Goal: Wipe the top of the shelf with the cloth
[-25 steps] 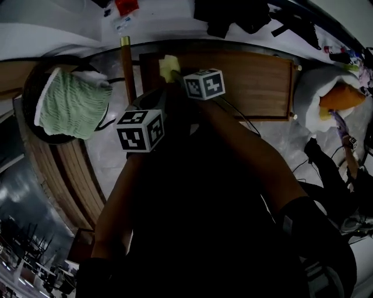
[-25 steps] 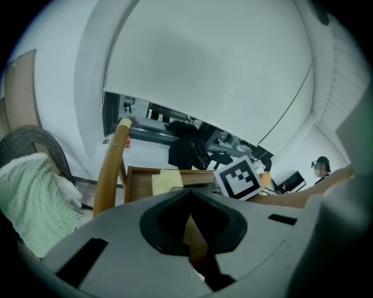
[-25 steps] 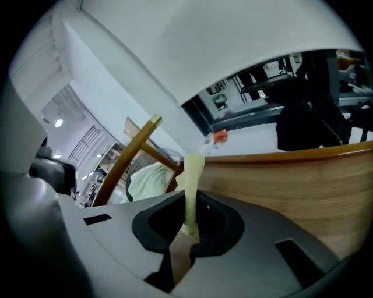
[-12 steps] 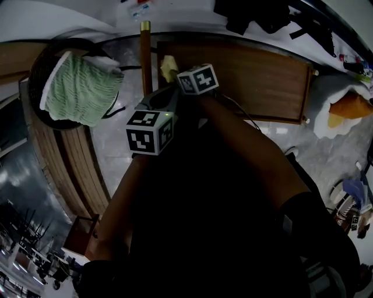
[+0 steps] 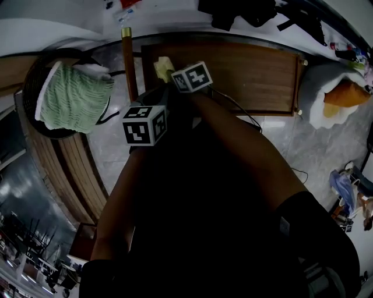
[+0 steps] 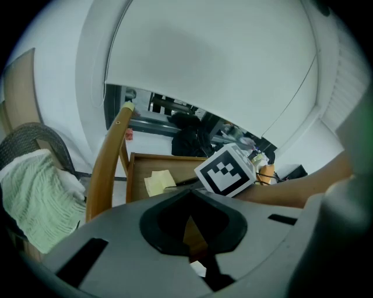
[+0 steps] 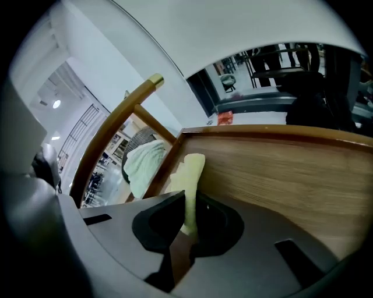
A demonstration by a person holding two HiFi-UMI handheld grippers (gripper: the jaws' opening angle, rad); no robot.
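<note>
Right hand-held gripper (image 7: 185,224) pinches yellow cloth (image 7: 192,171) over the shelf (image 7: 280,174).

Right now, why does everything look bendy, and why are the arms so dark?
Head view: the wide lens bows the shelf top, and the arms sit in deep shadow against the bright floor. Left gripper view: black corners, curved wall edges. Right gripper view: the cloth looks sharp; the background at left glares white.

I can read no word, number or brand anywhere here. The left cube (image 5: 143,124) and the right cube (image 5: 191,77) carry only black and white square patterns. The red thing (image 5: 129,4) far behind is too small to read.
</note>
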